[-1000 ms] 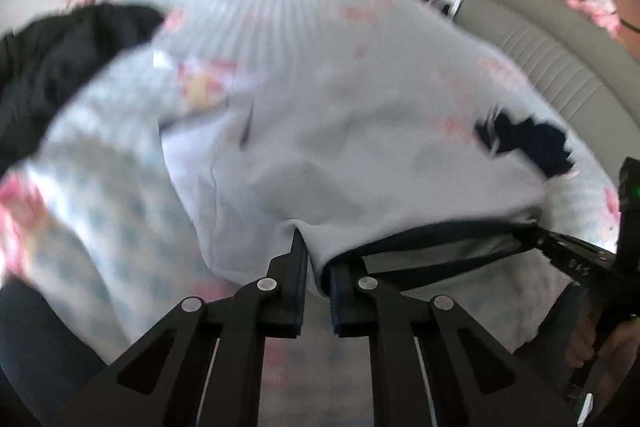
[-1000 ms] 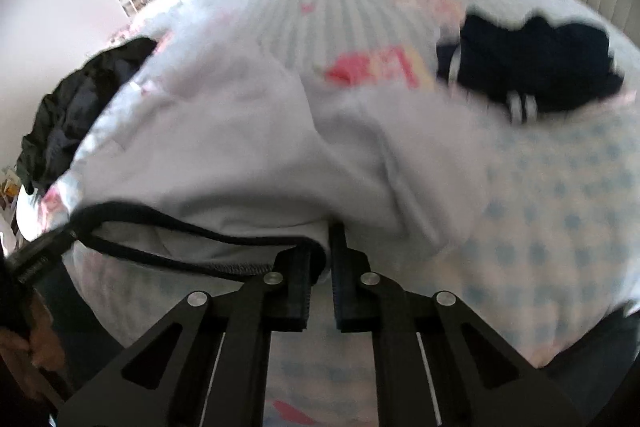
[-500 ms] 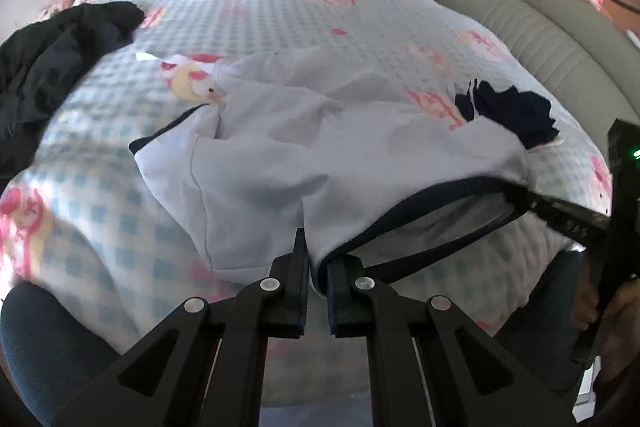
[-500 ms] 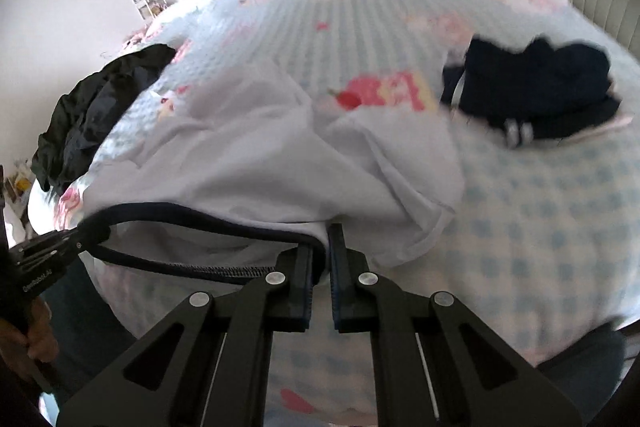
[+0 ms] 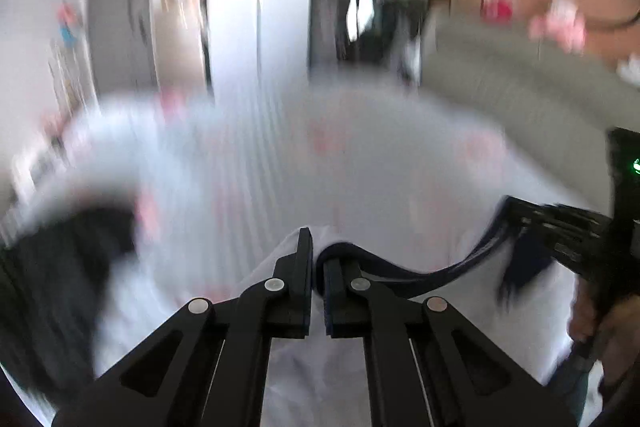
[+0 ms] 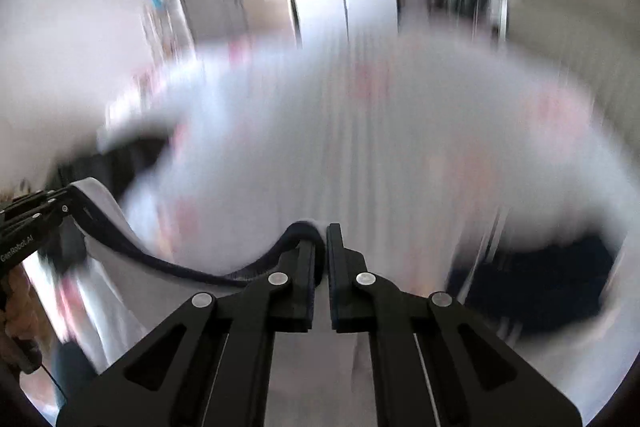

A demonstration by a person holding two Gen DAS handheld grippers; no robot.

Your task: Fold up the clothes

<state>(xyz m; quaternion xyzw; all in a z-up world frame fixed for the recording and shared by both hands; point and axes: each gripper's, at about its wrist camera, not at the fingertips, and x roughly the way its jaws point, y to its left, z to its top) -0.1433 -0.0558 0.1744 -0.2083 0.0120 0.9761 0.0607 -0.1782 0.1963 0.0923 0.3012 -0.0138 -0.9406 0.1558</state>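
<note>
Both grippers lift the white garment off the bed by its dark hem.

Nearest, the left gripper [image 5: 317, 267] and right gripper [image 6: 325, 259] each have jaws clamped on the dark-edged hem of the garment [image 5: 320, 379], which sags in a curve between them. Half a second ago the cloth lay spread on the bed [image 5: 360, 167]; now it hangs below the jaws, raised clear, both views blurred by motion. Likely a lift to shake it flat. Farther off, dark clothes [image 6: 552, 283] lie on the bed.
</note>
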